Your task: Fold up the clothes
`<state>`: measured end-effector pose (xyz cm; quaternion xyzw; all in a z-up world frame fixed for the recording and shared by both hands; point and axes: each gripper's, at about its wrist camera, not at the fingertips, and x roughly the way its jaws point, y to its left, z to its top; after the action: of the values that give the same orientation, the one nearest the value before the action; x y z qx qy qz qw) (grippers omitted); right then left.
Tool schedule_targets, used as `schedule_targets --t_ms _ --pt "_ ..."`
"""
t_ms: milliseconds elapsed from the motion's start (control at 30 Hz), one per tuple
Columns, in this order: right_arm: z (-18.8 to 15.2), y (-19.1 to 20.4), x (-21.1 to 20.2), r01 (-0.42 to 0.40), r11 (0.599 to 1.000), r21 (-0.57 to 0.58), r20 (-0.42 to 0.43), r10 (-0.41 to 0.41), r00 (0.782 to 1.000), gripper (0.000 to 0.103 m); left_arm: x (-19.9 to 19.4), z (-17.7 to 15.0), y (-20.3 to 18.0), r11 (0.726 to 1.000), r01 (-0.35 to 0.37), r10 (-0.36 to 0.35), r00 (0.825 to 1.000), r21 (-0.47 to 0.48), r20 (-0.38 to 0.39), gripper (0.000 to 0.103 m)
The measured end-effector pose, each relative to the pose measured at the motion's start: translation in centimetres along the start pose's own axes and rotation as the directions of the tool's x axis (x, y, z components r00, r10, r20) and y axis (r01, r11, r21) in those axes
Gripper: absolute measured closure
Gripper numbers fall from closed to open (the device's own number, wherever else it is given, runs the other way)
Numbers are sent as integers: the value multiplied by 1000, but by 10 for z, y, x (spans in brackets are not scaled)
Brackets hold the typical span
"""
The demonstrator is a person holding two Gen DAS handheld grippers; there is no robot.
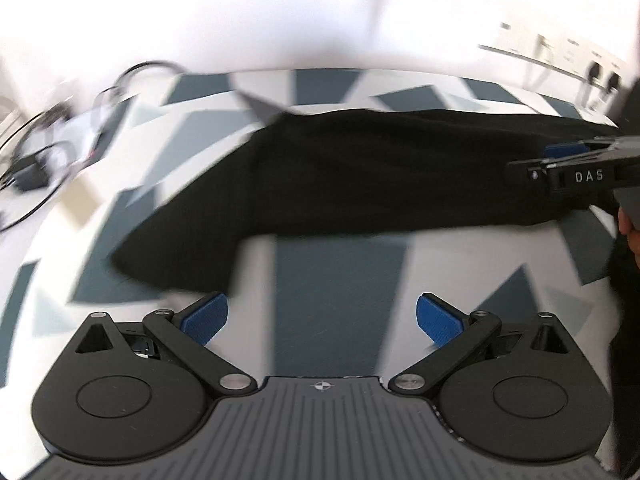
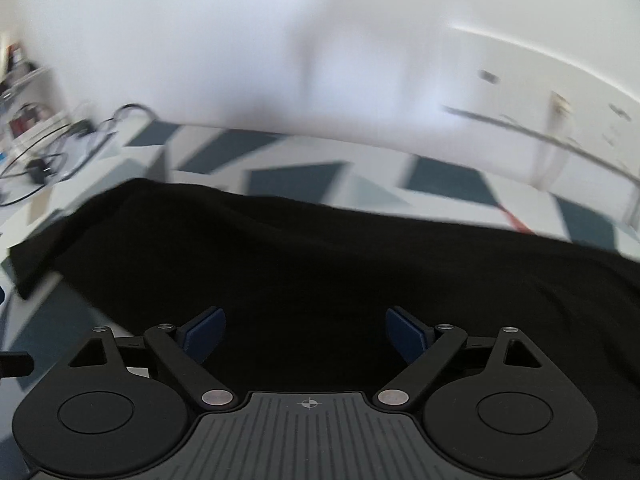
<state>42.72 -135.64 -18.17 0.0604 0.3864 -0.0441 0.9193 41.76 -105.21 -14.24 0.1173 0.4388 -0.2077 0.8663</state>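
Black garment (image 1: 360,176) lies spread on the counter (image 1: 340,280), which wears a white/grey/dark-blue geometric pattern. Garment runs across the surface, far side close to the counter's back edge by the white wall (image 1: 280,20); one narrower flap reaches toward the left tongs.

Left tongs (image 1: 322,320): wide open, blue pads (image 1: 206,318) well apart, nothing btwn them. They hover over bare counter just in front of the garment's near edge; left pad sits at or just beside the flap's tip, contact unclear due to blur.

Right tongs (image 2: 305,334): also open, pads (image 2: 204,334) apart w/ only black cloth seen btwn and beneath them. Whether pads touch the cloth can't be told. In the left wrist view the right tongs (image 1: 564,150) come in from the right edge over the garment, "DAS" lettering on the body, a hand (image 1: 632,232) partly visible behind.

Cables (image 1: 60,140) lie tangled at the counter's far-left corner, well apart from the garment. Both views are motion-blurred, esp. at the edges.
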Motion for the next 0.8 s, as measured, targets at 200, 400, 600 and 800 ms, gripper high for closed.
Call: schedule_targets --t_ms 200,400,600,800 --pt "31 102 38 -49 978 -205 -18 46 999 18 -9 -19 67 999 23 -22 1000 -39 20 0" --pt "64 203 100 -59 926 -374 -81 31 996 19 -11 -24 124 993 94 -89 993 -66 84 0" --pt "138 245 153 -59 980 -190 -40 53 998 26 -10 -16 168 990 126 -119 988 -69 104 0" --pt "173 227 140 -36 999 36 47 34 998 23 -1 0 201 981 164 -152 982 -101 116 0"
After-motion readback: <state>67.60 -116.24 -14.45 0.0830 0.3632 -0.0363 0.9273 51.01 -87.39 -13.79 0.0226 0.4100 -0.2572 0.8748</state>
